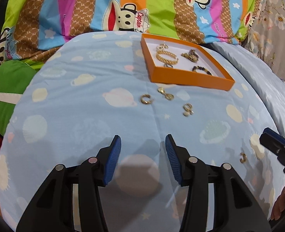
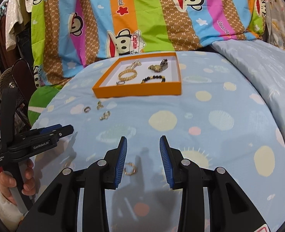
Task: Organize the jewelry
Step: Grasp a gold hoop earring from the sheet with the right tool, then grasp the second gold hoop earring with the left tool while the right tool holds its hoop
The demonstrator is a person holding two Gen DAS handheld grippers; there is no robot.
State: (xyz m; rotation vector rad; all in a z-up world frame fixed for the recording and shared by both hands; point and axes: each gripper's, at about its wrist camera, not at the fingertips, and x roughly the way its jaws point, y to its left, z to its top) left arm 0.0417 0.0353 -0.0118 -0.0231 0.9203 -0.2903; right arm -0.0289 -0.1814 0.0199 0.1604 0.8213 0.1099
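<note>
Both views are bright and evenly lit from overhead. Soft grey shadows fall on the blue bedspread point(image 1: 88, 100) just ahead of and beneath the left tongs point(image 1: 143, 154) and the right tongs point(image 2: 143, 152). Fisheye distortion bends the edges, with black vignette at the corners. Far past the tongs, detail softens slightly; there is no strong glare.

A shallow orange tray point(image 1: 188, 76) with a white floor lies flat, holding a gold rope bracelet point(image 1: 166, 58), a dark beaded bracelet point(image 1: 201, 70) and a gold clump point(image 1: 190, 55). Just before its front wall lie three small gold earrings point(image 1: 146, 99); a fourth gold hoop point(image 2: 130, 168) lies well apart.
</note>
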